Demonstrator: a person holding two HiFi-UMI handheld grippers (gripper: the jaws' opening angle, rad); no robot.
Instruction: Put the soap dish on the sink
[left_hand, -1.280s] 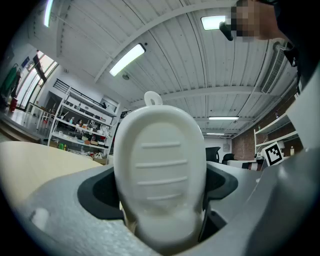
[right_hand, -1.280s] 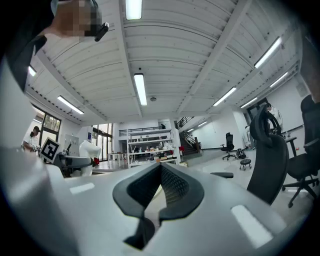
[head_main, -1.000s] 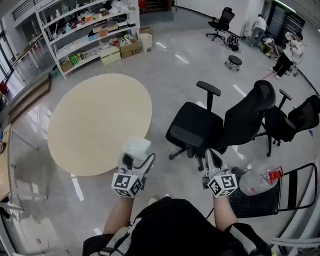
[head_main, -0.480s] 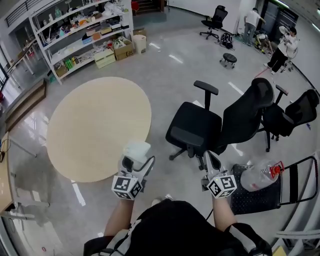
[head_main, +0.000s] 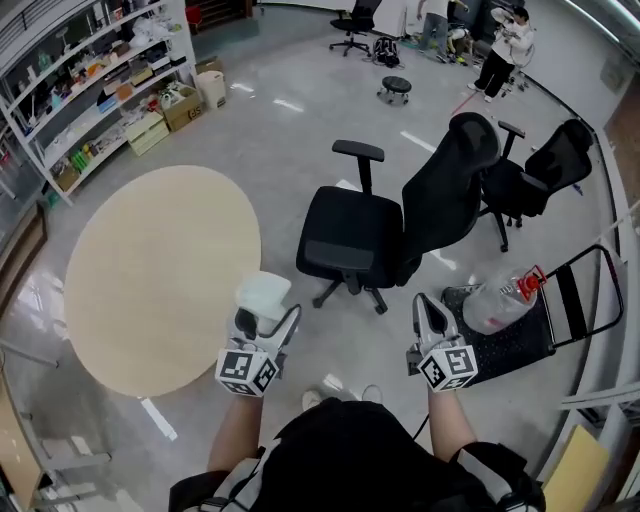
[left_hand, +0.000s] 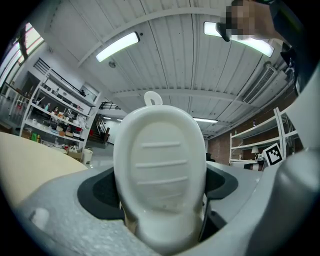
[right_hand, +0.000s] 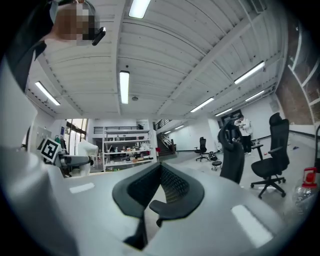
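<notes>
A big open workshop with a glossy grey floor and no sink anywhere in sight. Closest in, at 6 o'clock, the person carries both tools at waist height. The left gripper is clamped on the white soap dish, which stands up out of its jaws. The right gripper has its jaws pressed together on nothing.

Next out, the round table lies at 10 o'clock, and a plastic bottle lies on a folding chair at 3 o'clock. A black office chair stands at 12. Farthest off are shelves at 11 and people at 1.

Over the last second the table has slid left and the chairs toward the middle, while the grip is unchanged. I'd judge they're still carrying the dish in search of the sink.
</notes>
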